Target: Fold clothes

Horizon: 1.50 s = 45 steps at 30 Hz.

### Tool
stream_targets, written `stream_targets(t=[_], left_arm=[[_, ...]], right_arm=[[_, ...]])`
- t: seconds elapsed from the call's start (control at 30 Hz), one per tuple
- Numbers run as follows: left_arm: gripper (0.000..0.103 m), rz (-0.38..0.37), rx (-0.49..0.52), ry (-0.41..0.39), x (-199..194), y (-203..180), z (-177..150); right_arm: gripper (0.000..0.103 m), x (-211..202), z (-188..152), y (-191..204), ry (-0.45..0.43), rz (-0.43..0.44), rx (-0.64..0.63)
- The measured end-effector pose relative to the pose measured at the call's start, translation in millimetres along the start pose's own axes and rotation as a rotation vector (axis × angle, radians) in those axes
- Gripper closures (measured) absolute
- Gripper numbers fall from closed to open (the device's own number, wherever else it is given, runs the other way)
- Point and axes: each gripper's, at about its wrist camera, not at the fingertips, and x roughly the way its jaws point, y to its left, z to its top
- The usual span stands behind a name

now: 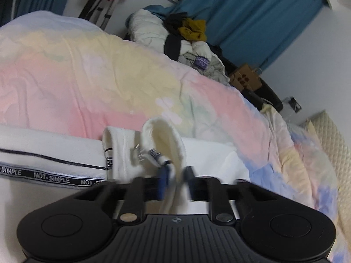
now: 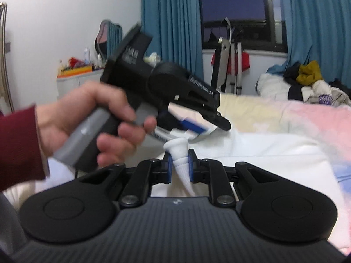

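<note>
1. In the right wrist view, your left hand sat at about 9 o'clock, wrapped round the grey handle of the left gripper, whose nose pointed toward 4 o'clock, down at the cloth.
2. That left gripper had its jaws clamped on a white sock. In its own view the fabric ran from between the blue pads up toward 12 o'clock, with the cuff gaping open just past the fingertips.
3. The sock hung in the air above the bed, over a white garment with a printed band that stretched away toward 9 o'clock.
4. Your right gripper had its jaws closed on a narrow bunch of the same white knit. The cloth rose toward 12 o'clock and met the left gripper's tip almost at once.
5. So the two grips sat very near each other, with the sock's long axis running roughly from the right jaws up to the left ones and little slack between them. Neither hand was clearly the nearer; both already had it.
6. I judged that any coming fold would turn on that short span. Whether you were gathering the sock or finishing its tuck, the frames didn't settle.
7. A pile of clothes lay at 2 o'clock, well apart.
</note>
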Motion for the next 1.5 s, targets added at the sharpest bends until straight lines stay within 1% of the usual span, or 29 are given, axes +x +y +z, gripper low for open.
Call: stream_targets(t=[0.1,0.13,0.2,0.3,0.37,0.5,0.57,0.63,0.67,0.73,0.83,0.97,1.0,1.03,1.07,1.1,1.13,1.17,1.2,1.23,1.27,1.3,1.37,1.43,1.5], left_arm=[[0.094,0.013,0.045,-0.035,-3,-6,-2],[0.094,0.014,0.050,-0.051,-7,-8,-2],[0.094,0.003,0.031,-0.087,-18,-7,0],[0.094,0.028,-0.008,-0.134,-35,-1,3],[0.094,0.059,-0.020,-0.127,-35,6,1],[0.094,0.166,-0.026,-0.036,-3,24,-10],[0.094,0.194,-0.011,-0.020,8,27,-14],[0.093,0.198,-0.017,-0.032,8,27,-15],[0.092,0.198,-0.023,-0.045,4,25,-15],[0.092,0.210,-0.038,-0.093,-15,21,-19],[0.090,0.247,-0.152,-0.201,-71,31,-39],[0.078,0.296,-0.305,-0.344,-144,45,-66],[0.072,0.307,-0.344,-0.380,-163,48,-72],[0.067,0.319,-0.382,-0.415,-181,52,-79],[0.060,0.331,-0.420,-0.451,-199,55,-86],[0.049,0.343,-0.459,-0.487,-218,59,-93],[0.042,0.354,-0.497,-0.523,-236,62,-99],[0.031,0.366,-0.536,-0.559,-255,66,-106],[0.026,0.377,-0.574,-0.594,-273,69,-113],[0.025,0.394,-0.613,-0.628,-289,73,-120],[0.024,0.421,-0.652,-0.650,-296,79,-127],[0.024,0.426,-0.687,-0.646,-299,85,-130],[0.024,0.386,-0.763,-0.597,-296,101,-132],[0.024,0.345,-0.821,-0.547,-284,111,-131],[0.024,0.334,-0.861,-0.519,-277,119,-131]], right_arm=[[0.085,2,-4,11,0.000,-0.011,-0.083],[0.085,1,-4,11,-0.010,-0.013,-0.081],[0.085,-1,-3,12,-0.029,-0.017,-0.077],[0.085,-5,-3,13,-0.057,-0.023,-0.071],[0.085,-5,-3,12,-0.065,-0.021,-0.061],[0.085,22,-16,5,0.052,0.020,0.031],[0.085,35,-23,2,0.098,0.025,0.049],[0.085,45,-28,-2,0.137,0.033,0.067],[0.085,45,-27,-4,0.141,0.040,0.075],[0.085,46,-23,-9,0.151,0.055,0.098],[0.085,46,-22,-13,0.153,0.066,0.114],[0.085,42,-20,-12,0.144,0.069,0.113],[0.085,38,-20,-12,0.140,0.070,0.116],[0.085,35,-19,-13,0.134,0.072,0.117],[0.085,32,-18,-13,0.128,0.072,0.115],[0.085,29,-18,-12,0.125,0.069,0.108],[0.085,28,-18,-11,0.129,0.062,0.092],[0.085,26,-17,-10,0.132,0.054,0.076],[0.085,25,-18,-9,0.139,0.046,0.061],[0.085,26,-21,-8,0.149,0.038,0.049],[0.086,26,-23,-8,0.158,0.034,0.051],[0.086,26,-24,-10,0.162,0.037,0.074],[0.084,21,-23,-13,0.162,0.048,0.103],[0.084,14,-20,-13,0.157,0.055,0.103],[0.084,6,-17,-13,0.156,0.051,0.085]])
